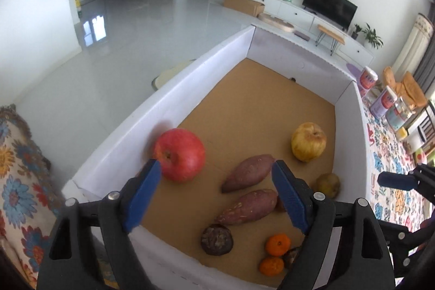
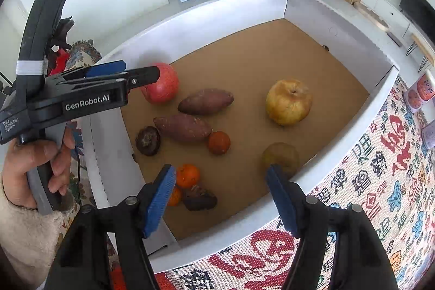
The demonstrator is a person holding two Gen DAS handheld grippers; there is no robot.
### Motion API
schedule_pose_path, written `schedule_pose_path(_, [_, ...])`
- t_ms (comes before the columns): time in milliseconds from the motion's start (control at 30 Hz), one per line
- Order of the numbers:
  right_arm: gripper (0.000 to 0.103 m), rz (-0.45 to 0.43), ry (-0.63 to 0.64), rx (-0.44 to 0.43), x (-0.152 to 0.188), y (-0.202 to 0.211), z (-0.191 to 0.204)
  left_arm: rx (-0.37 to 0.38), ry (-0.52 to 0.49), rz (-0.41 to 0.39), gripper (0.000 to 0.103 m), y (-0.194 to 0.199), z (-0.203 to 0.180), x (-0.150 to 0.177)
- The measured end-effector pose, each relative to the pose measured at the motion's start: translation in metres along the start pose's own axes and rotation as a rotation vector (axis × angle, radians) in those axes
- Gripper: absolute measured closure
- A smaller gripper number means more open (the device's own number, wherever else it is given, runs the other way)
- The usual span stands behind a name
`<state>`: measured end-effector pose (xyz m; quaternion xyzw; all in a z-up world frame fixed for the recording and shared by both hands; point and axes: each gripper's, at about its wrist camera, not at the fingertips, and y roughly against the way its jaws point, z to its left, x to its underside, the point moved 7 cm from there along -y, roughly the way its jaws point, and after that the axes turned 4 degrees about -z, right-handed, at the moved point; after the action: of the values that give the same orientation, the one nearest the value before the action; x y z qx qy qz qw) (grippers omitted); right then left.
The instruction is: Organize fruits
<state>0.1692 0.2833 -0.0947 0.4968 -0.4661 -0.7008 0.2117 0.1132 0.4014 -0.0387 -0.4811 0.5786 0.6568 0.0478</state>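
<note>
- The box (image 2: 339, 26) holds all the produce in view: a red apple (image 1: 179, 155) against the left wall, a yellow apple (image 2: 288, 102) alone toward the far right, and two sweet potatoes (image 2: 182, 127) lying side by side in the middle.
- Near the front wall lie the small pieces: three oranges (image 2: 187, 175), two dark shrivelled fruits (image 2: 148, 140) and a brownish round fruit (image 2: 280, 157), loosely scattered and not grouped by kind.
- The left gripper (image 1: 216, 175) hangs over the box with its jaws spread wide and nothing between the pads; the red apple sits just beside its left finger.
- The right gripper (image 2: 220, 182) is part open and empty over the front edge, with the brownish fruit just past its right finger (the fisheye makes true closeness hard to judge).
- My judgement: everything seems to be in the box, but no sorted layout shows, so the grouping is largely still to do.
- No fruit is visible on the patterned cloth (image 2: 380, 159) outside the box.
</note>
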Motion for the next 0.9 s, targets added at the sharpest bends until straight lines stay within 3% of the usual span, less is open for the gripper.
schedule_pose_path(133, [0.017, -0.147, 0.01, 0.045, -0.02, 0.049, -0.006, -0.044, -0.069, -0.13, 0.007, 0.044, -0.013, -0.009])
schedule_pose_path(200, [0.003, -0.204, 0.004, 0.063, -0.022, 0.065, -0.01, -0.064, -0.1, -0.176, 0.006, 0.063, -0.02, -0.008])
schedule_pose_path(333, [0.002, -0.237, -0.028, 0.08, -0.011, 0.075, -0.014, -0.106, -0.149, -0.217, 0.005, 0.084, -0.03, -0.006])
schedule_pose_path(500, [0.002, -0.243, -0.105, 0.046, 0.011, 0.077, -0.009, -0.21, -0.177, -0.24, 0.005, 0.097, -0.031, -0.007])
schedule_pose_path(667, [0.002, -0.248, -0.111, 0.063, 0.021, 0.076, -0.01, -0.222, -0.178, -0.26, 0.005, 0.107, -0.035, -0.008])
schedule_pose_path(833, [0.002, -0.245, -0.136, 0.065, 0.026, 0.075, -0.013, -0.287, -0.181, -0.261, 0.005, 0.111, -0.037, -0.005])
schedule_pose_path(900, [0.002, -0.255, -0.139, 0.072, 0.028, 0.076, -0.015, -0.27, -0.166, -0.247, 0.005, 0.108, -0.037, -0.002])
